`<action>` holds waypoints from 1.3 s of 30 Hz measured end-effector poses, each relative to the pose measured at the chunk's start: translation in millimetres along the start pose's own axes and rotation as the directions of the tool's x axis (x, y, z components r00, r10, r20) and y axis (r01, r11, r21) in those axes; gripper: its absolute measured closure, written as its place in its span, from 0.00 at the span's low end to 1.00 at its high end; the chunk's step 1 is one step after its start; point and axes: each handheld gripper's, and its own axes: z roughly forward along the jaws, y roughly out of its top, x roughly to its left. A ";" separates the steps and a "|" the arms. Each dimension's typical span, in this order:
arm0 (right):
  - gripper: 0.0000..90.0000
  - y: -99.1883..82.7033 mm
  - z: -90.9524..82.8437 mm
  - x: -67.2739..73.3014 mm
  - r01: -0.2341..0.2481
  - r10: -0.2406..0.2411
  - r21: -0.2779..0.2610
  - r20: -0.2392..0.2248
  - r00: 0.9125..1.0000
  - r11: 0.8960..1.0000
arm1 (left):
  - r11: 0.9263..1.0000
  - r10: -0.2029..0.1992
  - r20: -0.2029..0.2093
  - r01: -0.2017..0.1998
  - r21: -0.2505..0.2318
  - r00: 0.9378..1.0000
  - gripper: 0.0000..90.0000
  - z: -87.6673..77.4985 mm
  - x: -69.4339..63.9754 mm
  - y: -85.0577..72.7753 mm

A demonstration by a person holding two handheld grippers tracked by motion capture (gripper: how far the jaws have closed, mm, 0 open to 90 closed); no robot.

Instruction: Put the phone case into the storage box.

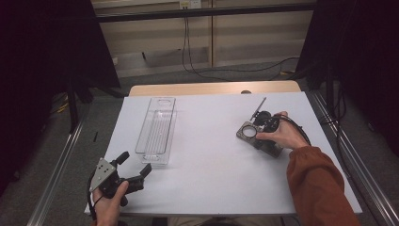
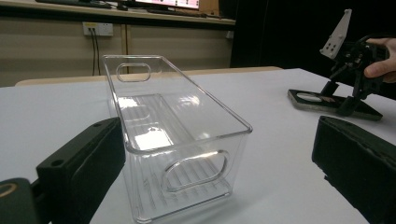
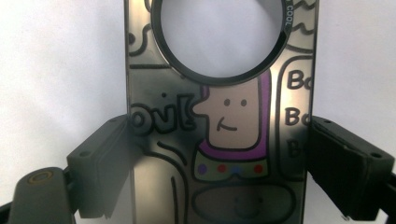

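A dark see-through phone case [image 3: 163,154] with a cartoon figure and a round hole lies flat on the white table. My right gripper [image 3: 219,154] points down at it, one jaw against each long edge, shut on it. From above, the case [image 1: 248,133] lies right of centre under the right gripper [image 1: 263,139]. The left gripper view shows that case [image 2: 327,100] too, at its far right. A long clear plastic bin [image 1: 157,129] stands empty left of centre. My left gripper [image 1: 136,164] is open just short of the bin's [image 2: 177,116] near end, empty.
The white table top [image 1: 211,160] stretches wide between the bin and the case. Metal rails [image 1: 56,179] run along both sides. Cables [image 1: 226,70] trail on the floor beyond the far edge. Dark curtains hang at both sides.
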 end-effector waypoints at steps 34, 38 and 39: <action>0.14 -30.3 -38.0 8.0 -0.013 -0.007 -0.354 -0.053 0.999 0.935 | 1.000 0.004 0.002 -0.004 0.011 1.000 0.03 0.6 0.6 -0.4; 0.14 -36.0 -41.2 9.1 -0.009 -0.014 -0.400 -0.054 0.998 0.916 | 1.000 -0.002 0.002 0.002 0.006 1.000 0.03 0.9 -0.1 -0.6; 0.14 -37.2 -41.4 9.3 -0.007 -0.018 -0.416 -0.055 0.998 0.909 | 1.000 -0.002 0.002 0.002 0.004 1.000 0.03 0.9 -0.1 -0.6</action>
